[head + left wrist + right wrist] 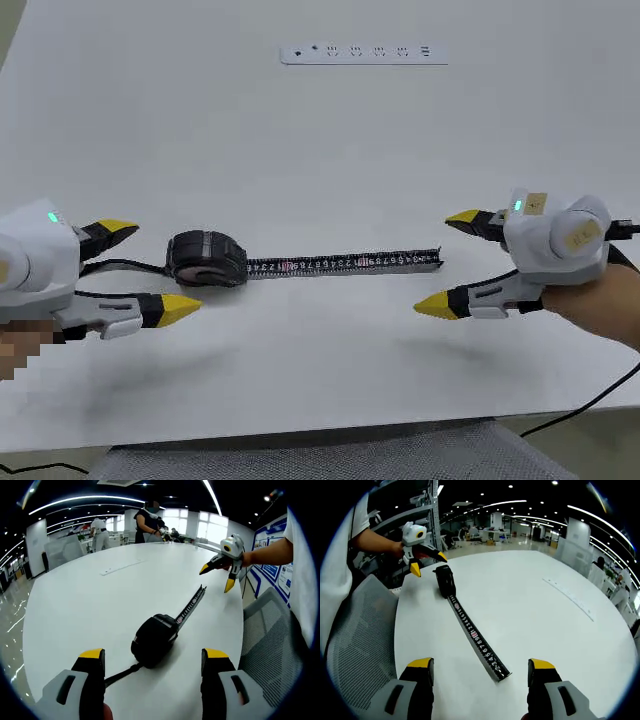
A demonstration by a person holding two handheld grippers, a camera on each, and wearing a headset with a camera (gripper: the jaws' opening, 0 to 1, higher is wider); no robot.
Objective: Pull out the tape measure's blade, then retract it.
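Note:
A black tape measure (206,258) lies on the white table (320,120), its black blade (345,263) drawn out to the right and lying flat. My left gripper (152,268) stands open just left of the case, touching nothing. My right gripper (451,262) is open a short way right of the blade's end hook (437,257). The left gripper view has the case (155,639) between and ahead of my yellow fingertips (92,654), with a cord trailing toward me. The right gripper view looks along the blade (476,639) to the case (444,580).
A white power strip (363,54) lies at the far side of the table. A mesh chair (300,455) sits at the near edge, and a black cable (590,400) hangs at the right. People stand in the background of the left gripper view.

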